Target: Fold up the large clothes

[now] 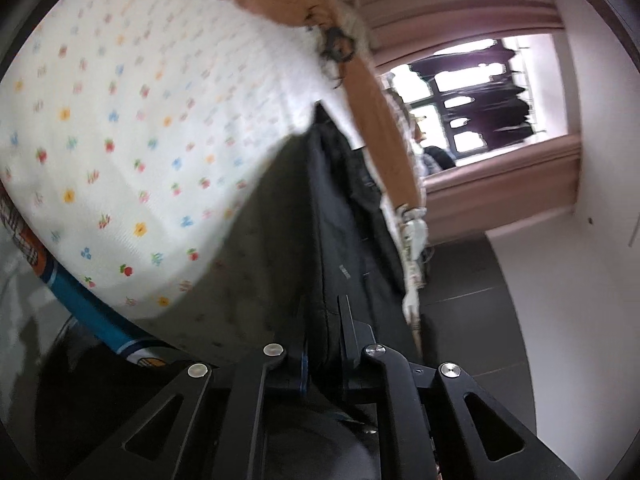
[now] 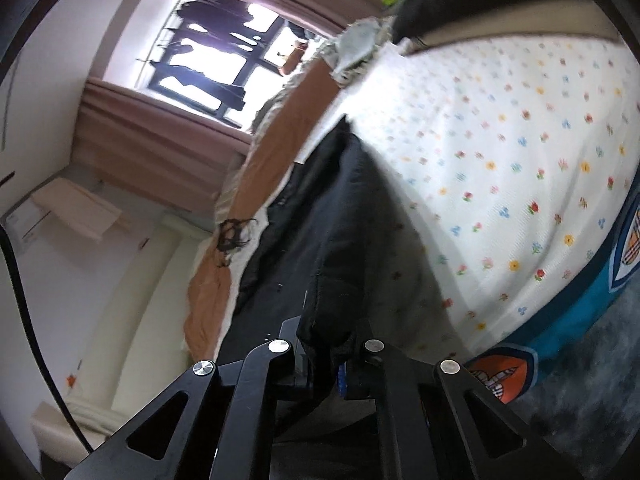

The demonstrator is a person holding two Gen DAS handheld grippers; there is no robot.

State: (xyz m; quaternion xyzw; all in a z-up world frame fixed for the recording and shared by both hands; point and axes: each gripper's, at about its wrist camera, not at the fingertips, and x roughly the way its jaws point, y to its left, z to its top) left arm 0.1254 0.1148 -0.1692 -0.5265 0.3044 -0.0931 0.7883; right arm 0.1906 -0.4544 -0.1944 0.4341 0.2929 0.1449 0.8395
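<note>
Over the bed, both grippers are raised and tipped sideways, each with a dark garment caught in front of it. On the left gripper (image 1: 324,344) the jaws are clamped together on a hem of the black garment (image 1: 340,208), which runs away from the fingers as a taut, narrow band above the floral bedsheet (image 1: 120,128). The right gripper (image 2: 324,348) has its jaws closed on another bunch of the same black cloth (image 2: 344,216), which hangs in thicker folds there. So the garment is off the bed, strung between the two grips, with a shadow of it lying on the sheet below.

My guess is that this is the lift-and-spread step, before the cloth is laid flat for a fold. To do it well, the two hands should draw apart evenly until the held edge is straight, without yanking; the right side looks bunched, so a gentle shake would help the folds drop out. Both grips seem to hold only a small bite of fabric, so slipping is the risk if the pull is sharp. Lower it squarely onto the open part of the sheet, away from the orange blanket (image 1: 372,120) along the bed's edge and the teal patterned cover (image 2: 568,320) near the foot. Blur hides what kind of garment it is.
</note>
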